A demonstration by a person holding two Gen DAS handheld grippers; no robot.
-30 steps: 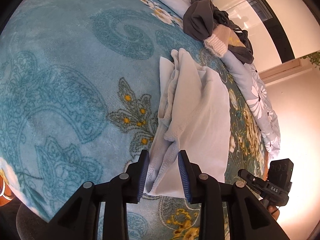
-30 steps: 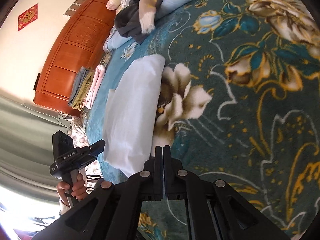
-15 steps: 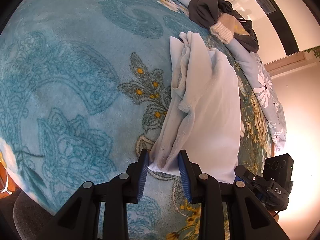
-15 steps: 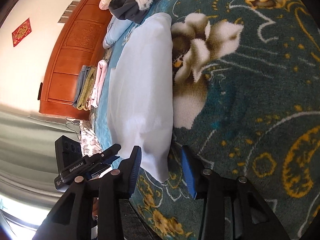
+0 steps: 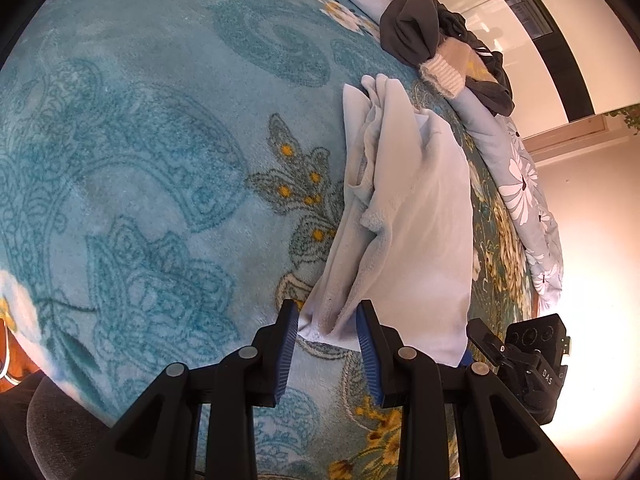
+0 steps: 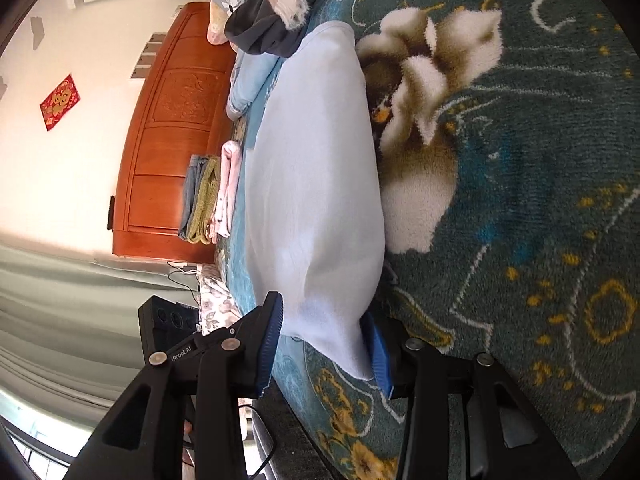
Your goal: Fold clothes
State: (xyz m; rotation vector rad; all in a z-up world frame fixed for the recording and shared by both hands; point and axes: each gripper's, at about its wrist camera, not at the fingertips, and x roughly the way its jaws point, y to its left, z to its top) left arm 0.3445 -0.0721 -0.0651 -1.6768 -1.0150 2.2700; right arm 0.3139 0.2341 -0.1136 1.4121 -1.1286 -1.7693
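A teal flowered blanket (image 5: 140, 160) spreads ahead of both tools, and on it the pale blue garment (image 5: 416, 216) lies folded into a long strip. The left gripper (image 5: 327, 330) stands wide with the strip's near left corner between its fingers; the right gripper (image 6: 326, 328) stands wide around the right corner. Closing on only the top layer would likely pull the fold apart.
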